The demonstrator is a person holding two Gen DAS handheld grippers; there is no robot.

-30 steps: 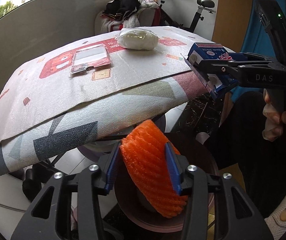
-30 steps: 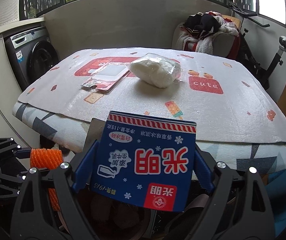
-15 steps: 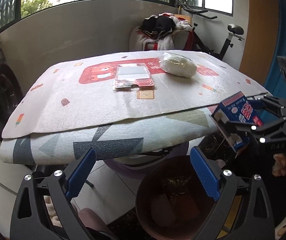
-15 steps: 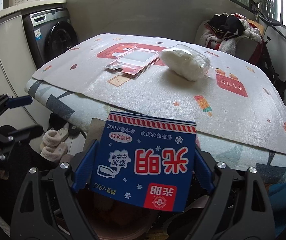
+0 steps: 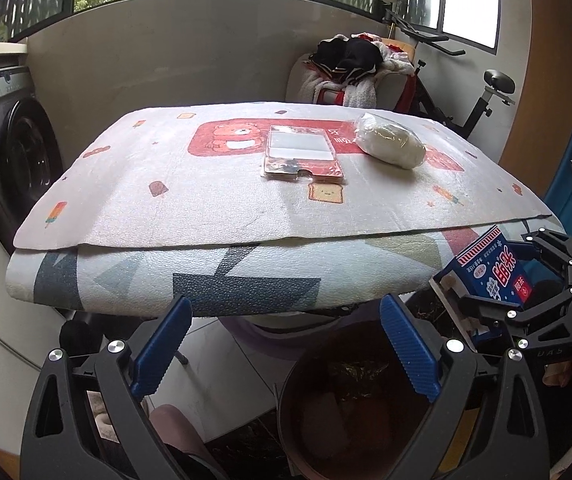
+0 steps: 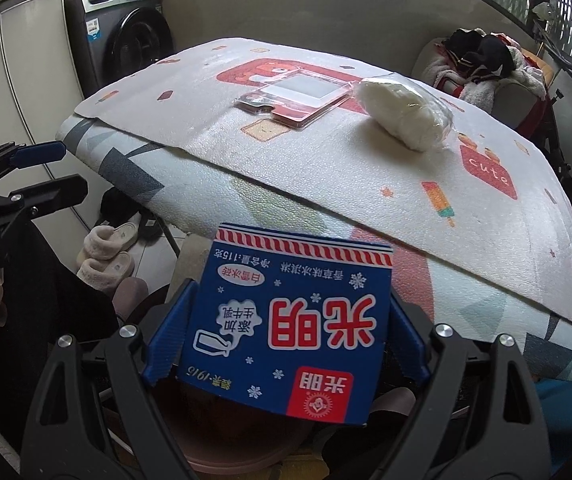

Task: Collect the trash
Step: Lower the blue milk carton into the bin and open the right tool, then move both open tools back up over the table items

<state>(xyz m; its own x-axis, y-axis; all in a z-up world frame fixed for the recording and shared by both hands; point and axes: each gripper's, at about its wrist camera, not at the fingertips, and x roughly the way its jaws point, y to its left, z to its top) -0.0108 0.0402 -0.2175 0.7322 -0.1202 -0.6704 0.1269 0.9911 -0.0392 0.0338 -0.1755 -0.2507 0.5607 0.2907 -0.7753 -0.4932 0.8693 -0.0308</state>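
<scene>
While the left gripper [image 5: 281, 344] stands wide with nothing between its 2 blue pads [image 5: 406, 348], the right gripper [image 6: 286, 332] is clamped on a blue carton [image 6: 286, 328], 1 pad on each side of it. Left jaws have just been opening, wide by now and empty. The carton sits upside down in the right wrist view, red-striped edge pointing far toward the table [image 6: 466, 240], red logo patch nearest the camera. From the left wrist view the same carton [image 5: 490, 272] shows at the right, held just below the table edge and just right of the brown bin [image 5: 298, 384].

The bin is low and near, under the open left jaws, with dark stuff inside; what exactly, can't tell. In the right wrist view its rim [image 6: 225, 456] shows directly under the carton.

2 items on the table mat: flat clear plastic pack [image 5: 302, 154] near the middle, white bagged lump [image 5: 390, 146] just right of it, apart from each other. Both far from the 2 grippers.
</scene>
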